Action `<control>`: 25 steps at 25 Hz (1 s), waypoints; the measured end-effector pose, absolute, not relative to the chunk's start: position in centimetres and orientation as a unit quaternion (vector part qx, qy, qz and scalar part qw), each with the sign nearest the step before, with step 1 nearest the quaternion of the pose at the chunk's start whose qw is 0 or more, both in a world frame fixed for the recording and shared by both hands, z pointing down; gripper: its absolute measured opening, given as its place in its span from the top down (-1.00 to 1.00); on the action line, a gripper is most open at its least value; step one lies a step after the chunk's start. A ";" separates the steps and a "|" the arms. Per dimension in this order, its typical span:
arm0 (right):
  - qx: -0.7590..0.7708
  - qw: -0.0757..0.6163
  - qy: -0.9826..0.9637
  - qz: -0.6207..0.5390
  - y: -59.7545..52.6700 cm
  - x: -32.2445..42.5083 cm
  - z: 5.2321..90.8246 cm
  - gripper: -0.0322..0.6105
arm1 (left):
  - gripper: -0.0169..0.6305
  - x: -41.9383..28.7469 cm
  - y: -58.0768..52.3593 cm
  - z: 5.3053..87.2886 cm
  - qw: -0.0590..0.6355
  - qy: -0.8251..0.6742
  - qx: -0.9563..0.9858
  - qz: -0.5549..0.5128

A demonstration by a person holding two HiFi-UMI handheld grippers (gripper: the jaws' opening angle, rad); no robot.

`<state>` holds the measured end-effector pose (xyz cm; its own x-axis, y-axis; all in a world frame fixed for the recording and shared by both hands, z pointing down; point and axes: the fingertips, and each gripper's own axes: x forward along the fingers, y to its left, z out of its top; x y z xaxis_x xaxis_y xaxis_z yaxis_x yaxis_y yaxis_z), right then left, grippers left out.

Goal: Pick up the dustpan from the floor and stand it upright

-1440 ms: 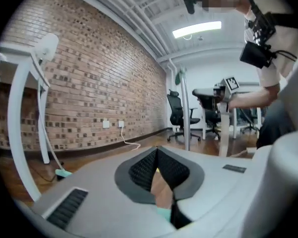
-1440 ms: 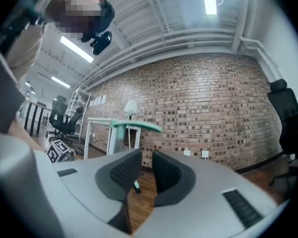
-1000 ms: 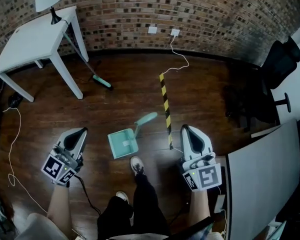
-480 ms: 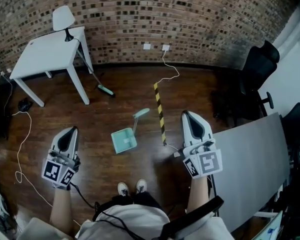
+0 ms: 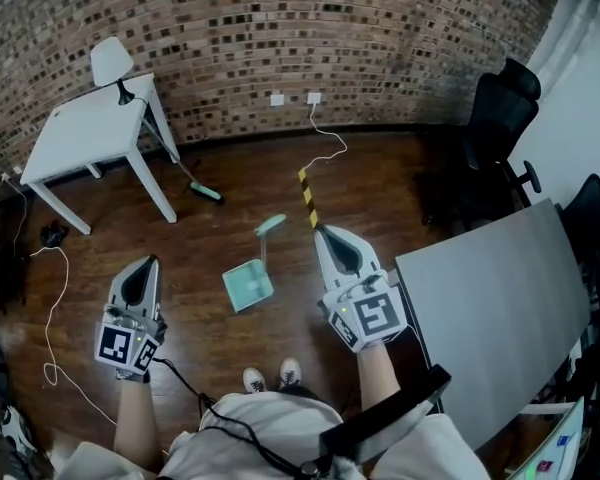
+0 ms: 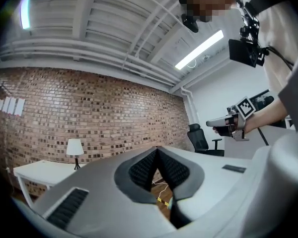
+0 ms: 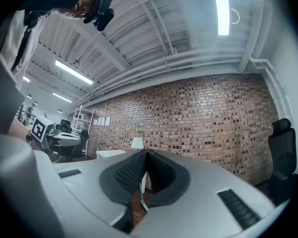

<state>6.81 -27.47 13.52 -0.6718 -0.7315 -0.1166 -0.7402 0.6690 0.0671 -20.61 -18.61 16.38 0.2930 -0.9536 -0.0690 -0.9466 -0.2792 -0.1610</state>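
While the teal dustpan (image 5: pixel 248 286) lies flat on the wood floor (image 5: pixel 400 183), its handle pointing toward the brick wall (image 5: pixel 380 48), the left gripper (image 5: pixel 143 263) and right gripper (image 5: pixel 327 232) flank it, well clear, jaws pressed together, holding nothing.

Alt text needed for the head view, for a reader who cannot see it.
A mint-green dustpan sits on the dark wood floor ahead of the person's shoes, seen between the left gripper and right gripper, both shut and empty. Beyond are a white table with a lamp, a brick wall and a black office chair.
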 end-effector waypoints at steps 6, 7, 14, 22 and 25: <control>-0.408 0.030 0.911 0.058 -27.1 7.9 13.4 0.89 | 0.93 -19.2 -18.1 16.2 0.084 0.587 -0.805 -0.022; -0.411 0.028 0.910 0.056 -26.9 8.1 13.5 0.89 | 0.93 -19.1 -17.9 16.3 0.083 0.585 -0.806 -0.023; -0.427 0.017 0.903 0.029 -24.4 9.2 13.9 0.89 | 0.93 -18.5 -15.2 16.9 0.087 0.578 -0.809 -0.060; -0.454 -0.001 0.891 -0.003 -18.4 13.1 18.0 0.89 | 0.93 -16.2 -10.6 20.7 0.072 0.561 -0.821 -0.077; -0.460 0.016 0.887 -0.013 -15.4 15.0 17.9 0.89 | 0.93 -13.5 -7.7 20.7 0.078 0.552 -0.826 -0.079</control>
